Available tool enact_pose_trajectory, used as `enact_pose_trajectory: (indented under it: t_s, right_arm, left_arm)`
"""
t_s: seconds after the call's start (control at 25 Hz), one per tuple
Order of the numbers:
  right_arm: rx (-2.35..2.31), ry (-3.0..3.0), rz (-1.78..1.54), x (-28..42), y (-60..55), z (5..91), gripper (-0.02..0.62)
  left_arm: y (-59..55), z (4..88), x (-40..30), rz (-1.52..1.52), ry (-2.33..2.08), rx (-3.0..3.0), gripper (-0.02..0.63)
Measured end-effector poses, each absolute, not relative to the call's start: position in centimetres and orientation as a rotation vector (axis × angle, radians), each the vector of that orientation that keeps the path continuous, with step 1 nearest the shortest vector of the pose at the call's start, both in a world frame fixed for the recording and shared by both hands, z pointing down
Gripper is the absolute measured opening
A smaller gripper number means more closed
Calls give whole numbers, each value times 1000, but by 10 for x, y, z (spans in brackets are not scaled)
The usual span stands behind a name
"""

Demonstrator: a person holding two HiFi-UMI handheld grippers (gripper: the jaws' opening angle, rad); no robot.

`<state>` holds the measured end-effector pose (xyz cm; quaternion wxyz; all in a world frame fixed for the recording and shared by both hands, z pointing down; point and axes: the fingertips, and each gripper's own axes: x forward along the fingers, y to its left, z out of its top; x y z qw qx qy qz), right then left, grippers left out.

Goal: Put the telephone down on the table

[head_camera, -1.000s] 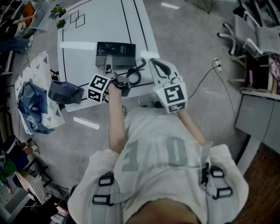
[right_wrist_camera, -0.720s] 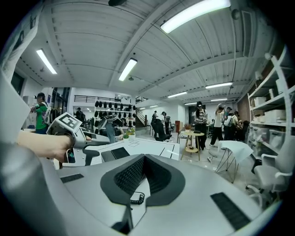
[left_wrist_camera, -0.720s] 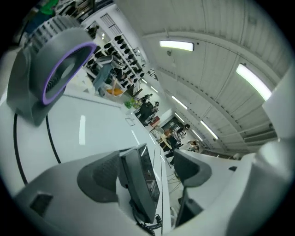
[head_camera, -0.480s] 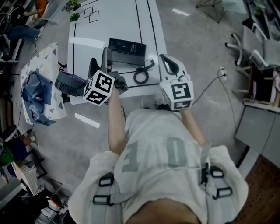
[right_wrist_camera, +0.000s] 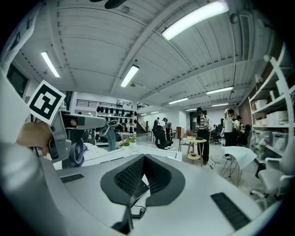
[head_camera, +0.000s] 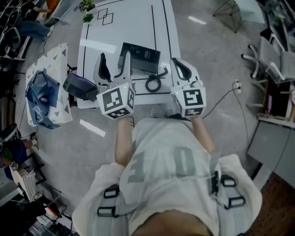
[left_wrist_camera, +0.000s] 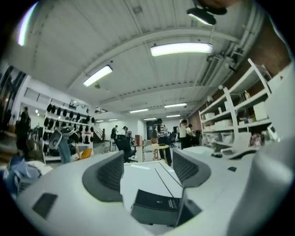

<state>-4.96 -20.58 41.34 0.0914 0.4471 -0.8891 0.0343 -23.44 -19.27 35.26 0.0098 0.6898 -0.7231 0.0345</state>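
Observation:
The black telephone (head_camera: 140,56) lies flat on the white table (head_camera: 120,27), its coiled cord (head_camera: 153,83) curling toward the near edge. My left gripper (head_camera: 113,59) hovers over the table's near left part, open and empty, just left of the telephone. In the left gripper view the telephone (left_wrist_camera: 156,206) shows low between the spread jaws of the left gripper (left_wrist_camera: 148,159). My right gripper (head_camera: 178,63) hangs at the table's near right corner, shut with nothing in it. Below the right gripper (right_wrist_camera: 144,159), the cord (right_wrist_camera: 136,213) shows through the slit under its pads.
A purple device (head_camera: 79,85) sits at the table's left edge. A blue bag (head_camera: 42,92) lies on a patterned sheet on the floor to the left. Small plants (head_camera: 87,5) stand at the far corner. A floor cable (head_camera: 226,97) and chairs (head_camera: 272,50) are at the right.
My left gripper has come away from the cord at the near edge, swung left and risen, and now stands open and empty. The right gripper has hardly moved.

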Motion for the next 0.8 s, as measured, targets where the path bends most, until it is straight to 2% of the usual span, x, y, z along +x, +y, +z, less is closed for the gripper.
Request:
enact_pose_trajectory:
  t_s: [0.2,0.24,0.36,0.56,0.8]
  right_arm:
    - [1331,-2652,90,-51,-212,410,8]
    - [1333,-2652,87,-51,-213,410,8]
    - [1336,-2656,89,-51,-217,409,8]
    - [1322,-2671,77,-55,-222,410,8]
    - [1263,-2682,75,-63,-223,414,8]
  left_arm:
    - [-193,343,-216,272,-2286,2266,325]
    - [-192,341,-215,278,-2302,2272,301]
    - [-186,335,-218,278,-2383,2262,170]
    - [-175,326,-227,43,-2509,2178,9]
    - [-170,342,-233,55,-2540,2126,6]
